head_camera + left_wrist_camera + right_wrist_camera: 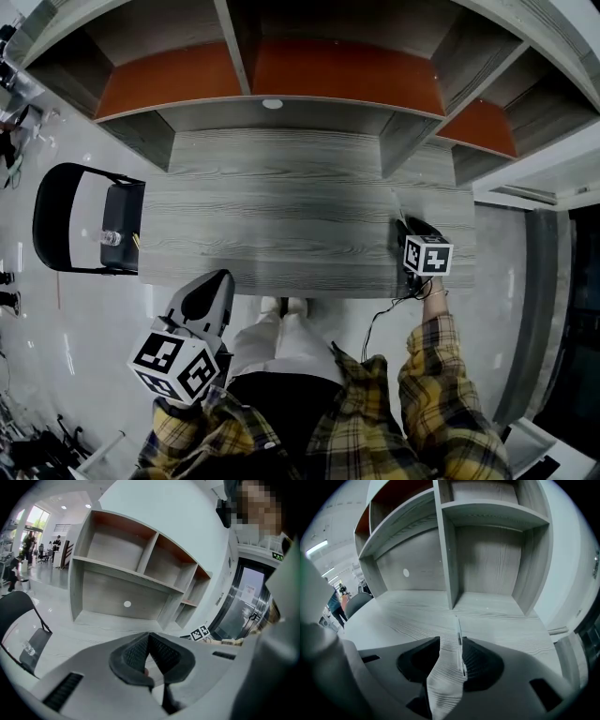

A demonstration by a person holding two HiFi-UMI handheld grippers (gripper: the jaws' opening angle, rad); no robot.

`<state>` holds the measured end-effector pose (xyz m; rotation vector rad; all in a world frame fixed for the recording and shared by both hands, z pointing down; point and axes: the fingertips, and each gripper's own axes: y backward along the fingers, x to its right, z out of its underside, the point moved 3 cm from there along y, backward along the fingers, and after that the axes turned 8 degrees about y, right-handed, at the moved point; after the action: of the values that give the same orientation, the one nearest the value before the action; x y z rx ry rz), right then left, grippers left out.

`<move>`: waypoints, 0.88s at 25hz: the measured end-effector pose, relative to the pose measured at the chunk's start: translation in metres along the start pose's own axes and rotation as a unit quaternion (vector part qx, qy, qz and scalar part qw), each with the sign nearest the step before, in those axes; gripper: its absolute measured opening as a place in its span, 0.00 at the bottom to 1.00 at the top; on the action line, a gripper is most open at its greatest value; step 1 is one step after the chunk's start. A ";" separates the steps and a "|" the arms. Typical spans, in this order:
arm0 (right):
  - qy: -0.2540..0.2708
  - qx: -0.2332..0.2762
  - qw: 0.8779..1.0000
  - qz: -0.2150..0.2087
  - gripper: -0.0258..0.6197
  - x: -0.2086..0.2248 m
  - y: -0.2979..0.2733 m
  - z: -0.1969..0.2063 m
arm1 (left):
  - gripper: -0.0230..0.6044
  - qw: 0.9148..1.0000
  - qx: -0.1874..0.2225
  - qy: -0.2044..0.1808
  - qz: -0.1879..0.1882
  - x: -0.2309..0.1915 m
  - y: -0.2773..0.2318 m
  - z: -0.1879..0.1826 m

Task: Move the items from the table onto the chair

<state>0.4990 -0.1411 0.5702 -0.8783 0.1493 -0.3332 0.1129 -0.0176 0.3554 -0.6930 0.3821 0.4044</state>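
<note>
A thin pale stick-like item (pixel 459 641) lies on the grey wooden table (pixel 281 216) near its right end; it shows as a faint line (pixel 397 206) in the head view. My right gripper (pixel 405 225) is low over it, open. The item runs between the jaws close to the right pad (pixel 480 660), which does not press on it. My left gripper (pixel 220 278) hovers at the table's front left edge, its pads (pixel 136 653) meeting at the tips with nothing between them. The black chair (pixel 56 220) stands left of the table with a dark box (pixel 122 220) and a small bottle (pixel 111 238) on its seat.
A shelf unit (pixel 347 75) with orange-backed compartments rises along the table's far side; a white disc (pixel 272 104) sits on its back panel. A cable (pixel 380 319) hangs below the right hand. Glass doors (pixel 251 602) are off to the right. People stand far off in the room (pixel 56 543).
</note>
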 end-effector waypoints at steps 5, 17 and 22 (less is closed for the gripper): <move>-0.005 -0.028 1.000 0.007 0.25 0.013 -0.015 0.019 | 0.04 1.000 -0.005 0.004 -0.005 0.000 -0.002 0.007; 0.015 -0.038 0.999 0.029 0.15 0.017 -0.022 0.030 | 0.04 1.000 -0.001 0.009 -0.016 -0.001 0.003 0.013; 0.001 -0.040 0.999 0.022 0.14 0.015 -0.021 0.030 | 0.04 1.000 0.006 0.007 -0.015 0.001 0.007 0.012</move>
<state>0.5164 -0.1365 0.6052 -0.9530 0.1858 -0.2885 0.1130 -0.0044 0.3603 -0.6901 0.3874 0.3689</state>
